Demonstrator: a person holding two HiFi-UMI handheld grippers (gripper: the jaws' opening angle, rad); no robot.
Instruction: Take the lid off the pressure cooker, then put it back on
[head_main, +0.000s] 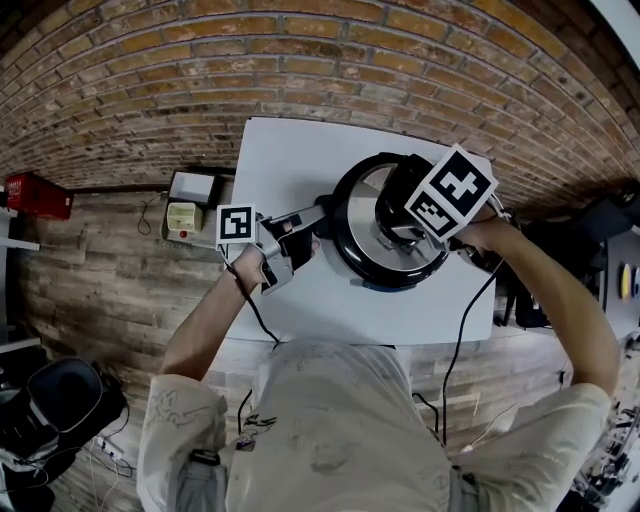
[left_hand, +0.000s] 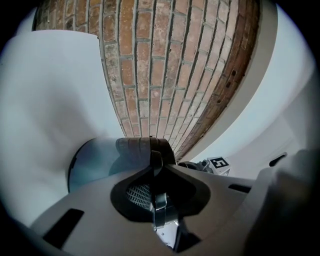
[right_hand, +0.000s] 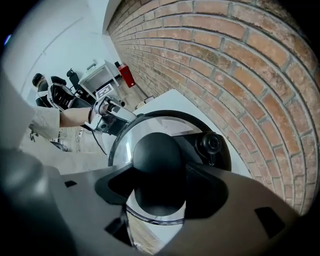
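The lid (right_hand: 145, 131) is glossy glass, its knob (right_hand: 159, 170) smooth black plastic. The bench (head_main: 300, 160) looks matt white and smooth.

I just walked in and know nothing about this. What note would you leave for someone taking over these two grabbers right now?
Left gripper: shut on the side handle of the cooker, bracing it.
Right gripper: shut on the black knob of the lid.
Cooker stands on the white table, lid over it.
Done: both grips taken. Whether the lid has come off yet does not show.
Left: lift it off if not, then reseat it.
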